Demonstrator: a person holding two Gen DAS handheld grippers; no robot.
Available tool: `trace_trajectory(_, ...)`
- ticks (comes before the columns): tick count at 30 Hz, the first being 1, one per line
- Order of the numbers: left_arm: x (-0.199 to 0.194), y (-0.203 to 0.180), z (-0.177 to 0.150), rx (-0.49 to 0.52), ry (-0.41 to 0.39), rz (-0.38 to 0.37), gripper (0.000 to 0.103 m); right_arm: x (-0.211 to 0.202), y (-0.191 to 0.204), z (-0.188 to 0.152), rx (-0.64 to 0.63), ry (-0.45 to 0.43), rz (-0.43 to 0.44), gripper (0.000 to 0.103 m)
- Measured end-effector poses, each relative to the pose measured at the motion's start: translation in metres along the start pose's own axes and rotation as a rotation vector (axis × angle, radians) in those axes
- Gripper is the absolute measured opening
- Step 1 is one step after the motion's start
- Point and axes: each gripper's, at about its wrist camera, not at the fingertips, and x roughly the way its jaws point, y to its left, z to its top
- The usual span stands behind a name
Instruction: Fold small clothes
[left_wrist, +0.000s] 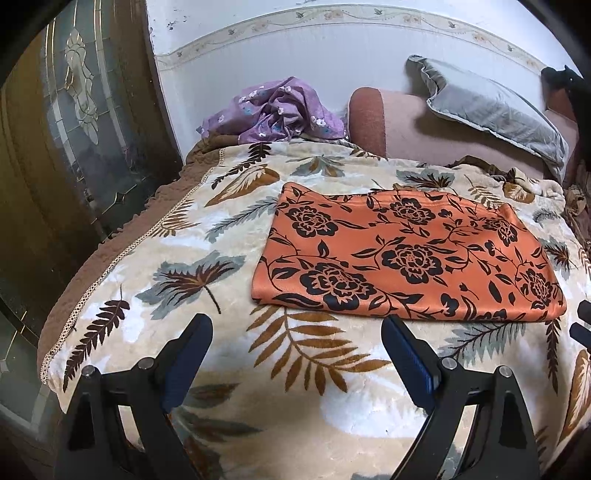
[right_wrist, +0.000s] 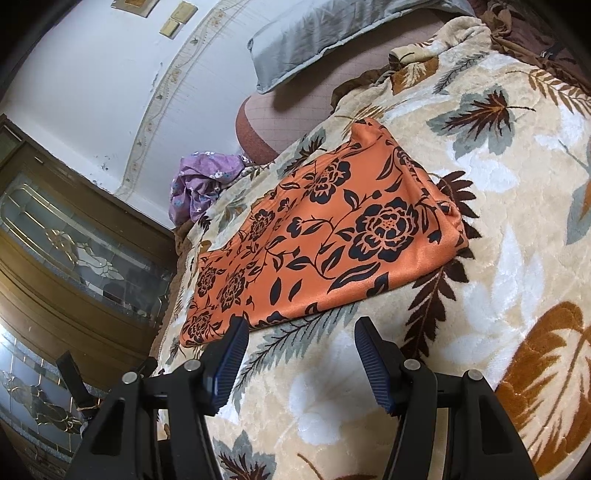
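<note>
An orange cloth with black flowers (left_wrist: 410, 254) lies flat in a neat rectangle on the leaf-patterned blanket (left_wrist: 184, 258). In the right wrist view the same orange cloth (right_wrist: 321, 240) runs from lower left to upper right. My left gripper (left_wrist: 297, 325) hovers open just in front of the cloth's near edge, nothing between its fingers. My right gripper (right_wrist: 301, 328) is open too, its left fingertip close to the cloth's near edge but apart from it. A crumpled purple flowered garment (left_wrist: 273, 112) sits at the far edge of the bed by the wall.
A grey pillow (left_wrist: 491, 110) leans on a pink bolster (left_wrist: 391, 122) at the back. A wooden door with patterned glass (left_wrist: 77, 122) stands left of the bed. The blanket's brown trimmed edge (left_wrist: 110, 251) drops off on the left. The other gripper's tip (left_wrist: 581, 325) shows at the right edge.
</note>
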Motion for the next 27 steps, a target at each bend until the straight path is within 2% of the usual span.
trace_trajectory(27,0.0046,-0.0038,-0.0018,0.022,0.016,-0.02,0.093,0.0049,0.0001,-0.001,0.0,0.016,-0.002,0.064)
